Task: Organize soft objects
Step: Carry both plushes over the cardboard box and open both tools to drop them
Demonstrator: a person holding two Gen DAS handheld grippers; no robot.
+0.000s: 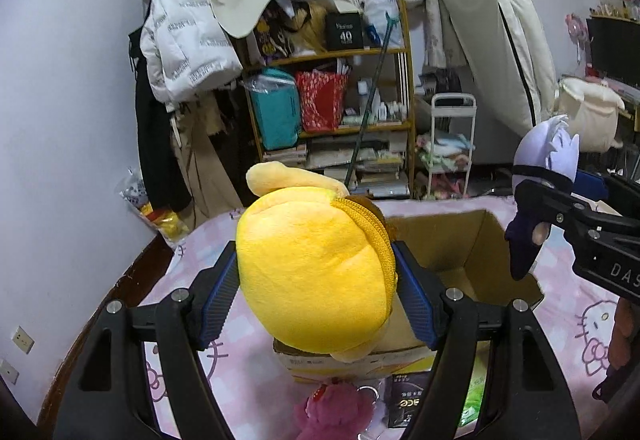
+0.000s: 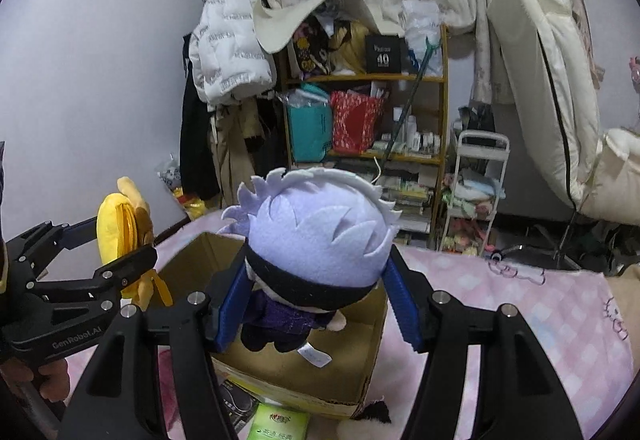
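My left gripper is shut on a yellow plush toy with a zipper and holds it above the near edge of an open cardboard box. My right gripper is shut on a plush doll with pale lilac hair, a black blindfold and dark clothes, and holds it over the box. The doll and right gripper show at the right of the left wrist view. The yellow plush and left gripper show at the left of the right wrist view.
The box stands on a bed with a pink cartoon-cat sheet. A pink plush, a black packet and a green packet lie by the box's near side. A cluttered shelf and a hanging white jacket stand beyond.
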